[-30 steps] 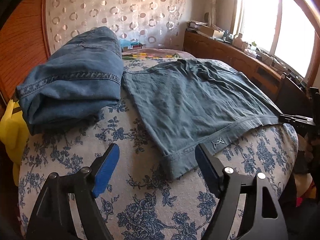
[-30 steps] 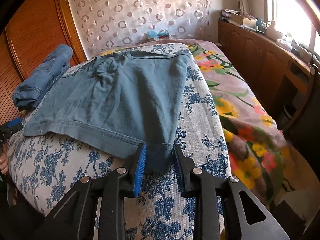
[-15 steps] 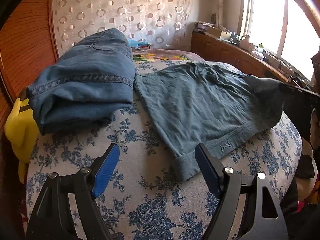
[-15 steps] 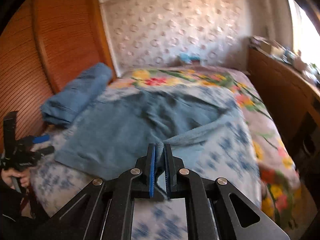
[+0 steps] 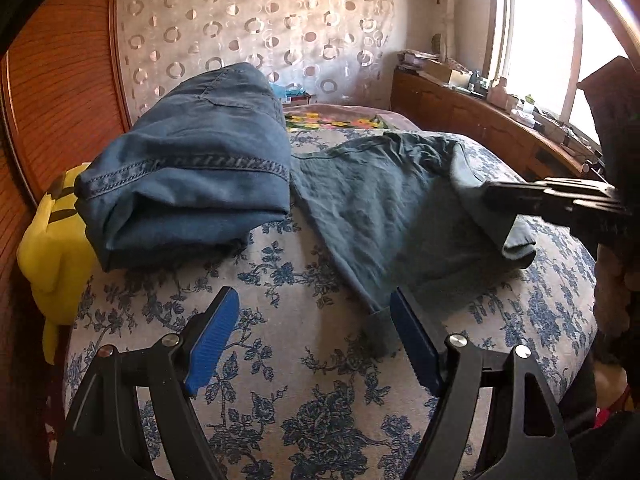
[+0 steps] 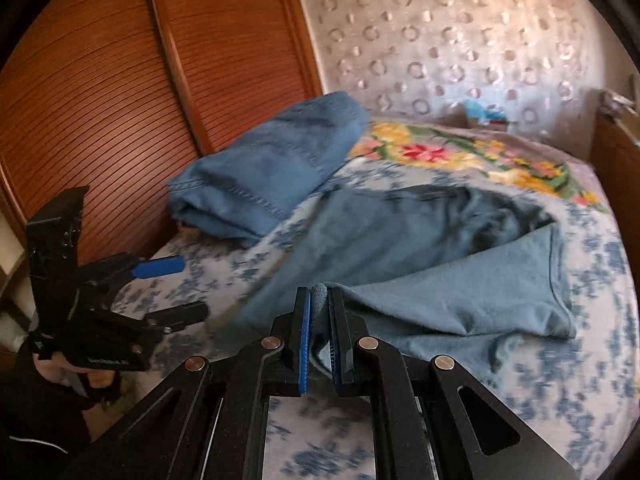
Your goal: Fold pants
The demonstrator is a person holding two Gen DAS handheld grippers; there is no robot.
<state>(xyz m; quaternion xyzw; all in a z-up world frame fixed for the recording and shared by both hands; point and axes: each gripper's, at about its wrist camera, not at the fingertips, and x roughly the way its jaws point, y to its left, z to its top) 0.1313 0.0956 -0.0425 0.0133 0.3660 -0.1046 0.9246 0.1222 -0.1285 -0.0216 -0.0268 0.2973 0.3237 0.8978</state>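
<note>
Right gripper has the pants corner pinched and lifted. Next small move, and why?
Probably carry the right gripper further across toward the left gripper. It is shut on the hem of the pants, that side is raised and partly turned over, and the left stands open beside the other hem corner, so the fold looks unfinished.

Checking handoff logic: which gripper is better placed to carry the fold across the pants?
Right. The right gripper is shut on the pants hem, with that side lifted. The left gripper is open above the bed, holding nothing.
</note>
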